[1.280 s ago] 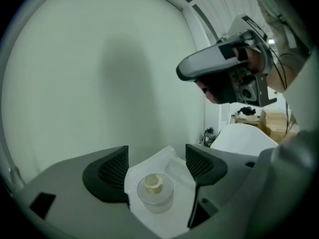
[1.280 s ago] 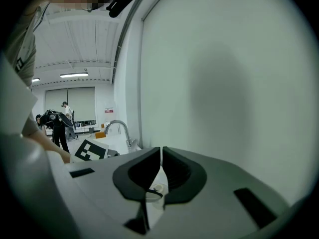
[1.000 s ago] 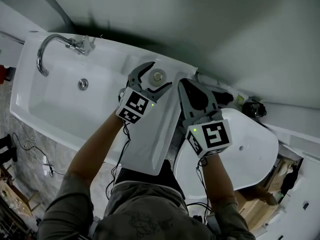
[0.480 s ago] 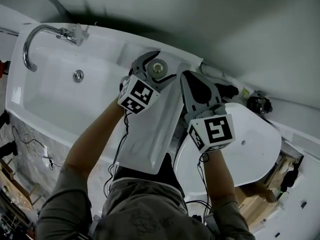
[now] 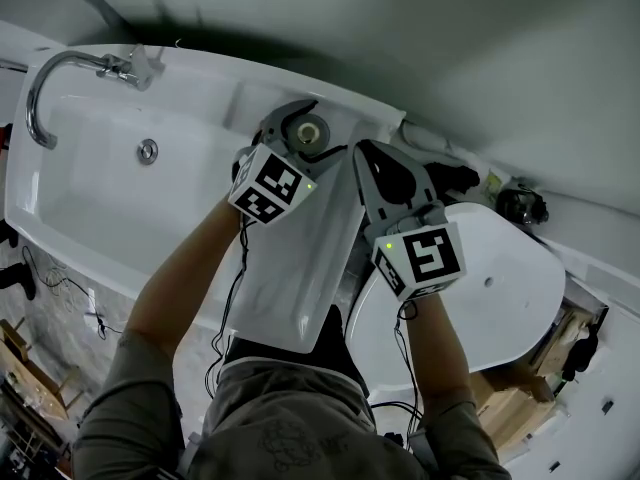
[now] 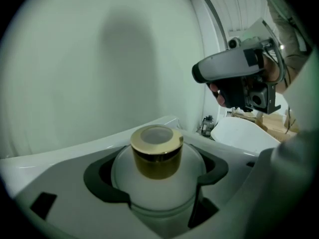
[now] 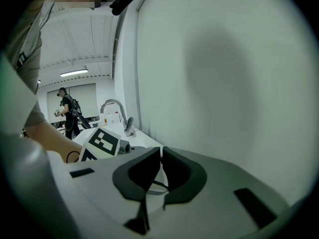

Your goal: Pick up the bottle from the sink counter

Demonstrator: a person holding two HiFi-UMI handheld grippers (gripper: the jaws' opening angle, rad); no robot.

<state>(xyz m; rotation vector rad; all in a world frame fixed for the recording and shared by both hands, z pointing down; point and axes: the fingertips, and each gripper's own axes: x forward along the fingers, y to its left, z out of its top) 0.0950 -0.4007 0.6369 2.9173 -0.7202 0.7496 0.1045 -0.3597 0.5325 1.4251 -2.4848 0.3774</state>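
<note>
A round white bottle with a gold cap [image 5: 310, 131] stands on the white sink counter [image 5: 300, 258], near the back wall. My left gripper [image 5: 318, 123] is lowered over it, jaws standing wide on either side of the body. In the left gripper view the bottle [image 6: 157, 153] fills the gap between the black pads [image 6: 99, 176] of that left gripper [image 6: 157, 167]. My right gripper [image 5: 368, 156] hovers just right of the bottle, beyond the counter's edge, shut with nothing in it. The right gripper view shows the right gripper [image 7: 161, 156] with its pads together.
The sink basin [image 5: 100, 198] with a chrome faucet [image 5: 45, 83] and a drain [image 5: 148, 150] lies left of the counter. A white rounded fixture [image 5: 500, 288] sits under the right arm. Dark small items [image 5: 520, 206] stand by the wall; cartons [image 5: 510, 408] lie lower right.
Both grippers have sunk toward the counter. The left gripper's jaws have come down around the bottle at about the same width. The right gripper has stayed shut beside it.
</note>
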